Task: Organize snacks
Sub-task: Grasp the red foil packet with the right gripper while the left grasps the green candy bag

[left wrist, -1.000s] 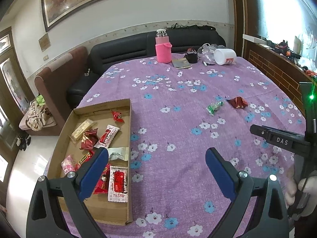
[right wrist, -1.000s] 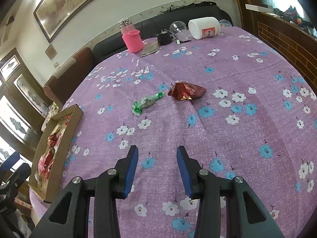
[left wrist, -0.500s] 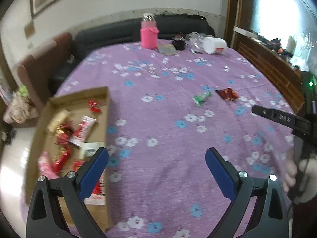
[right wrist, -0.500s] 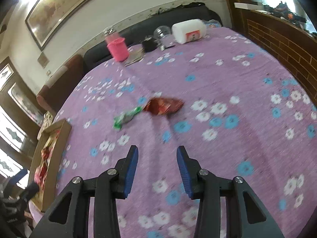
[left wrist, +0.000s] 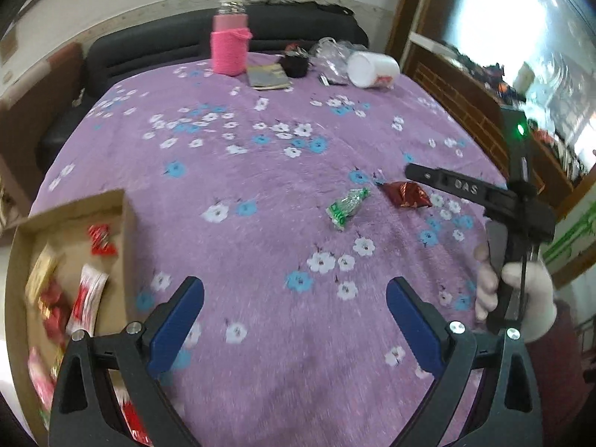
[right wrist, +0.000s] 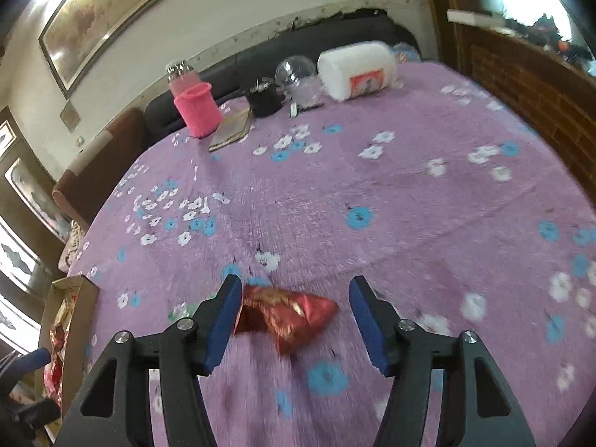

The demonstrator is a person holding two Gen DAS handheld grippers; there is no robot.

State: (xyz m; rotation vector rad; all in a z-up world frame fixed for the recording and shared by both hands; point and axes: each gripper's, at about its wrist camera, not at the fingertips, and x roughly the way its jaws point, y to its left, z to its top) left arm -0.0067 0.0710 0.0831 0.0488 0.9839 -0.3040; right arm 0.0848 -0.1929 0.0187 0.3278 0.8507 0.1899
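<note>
Straddling the red snack packet (right wrist: 287, 314), the right gripper (right wrist: 294, 320) has its blue fingers (right wrist: 223, 320) spread about halfway, and they have just been opening; the packet lies flat on the purple flowered desk (right wrist: 372, 193) between them, its left end just beside the left finger, though motion blur makes it hard to say whether they actually touch, while the right finger stands clear of it. From the left wrist view the same red packet (left wrist: 406, 193) sits at about two o'clock from the frame's middle, under the tip of the right gripper's black body, which a gloved hand (left wrist: 517, 294) grasps at the right edge. Just beside it, toward nine o'clock, lies a green-and-clear wrapped candy (left wrist: 346, 206); in the right wrist view only a blurred green scrap of it shows behind the left finger. The left gripper (left wrist: 294, 320) hangs over bare cloth with its fingers wide apart and nothing between them. At about eight o'clock of the left view sits a shallow cardboard box (left wrist: 126, 223) at the desk's edge, holding red, gold and white snack packets (left wrist: 89, 294). At twelve o'clock, along the far edge, stand a pink sleeved bottle (left wrist: 229, 50), a flat booklet (left wrist: 268, 76), a small black object (left wrist: 294, 65) and a white tub (left wrist: 372, 69) lying on its side.
</note>
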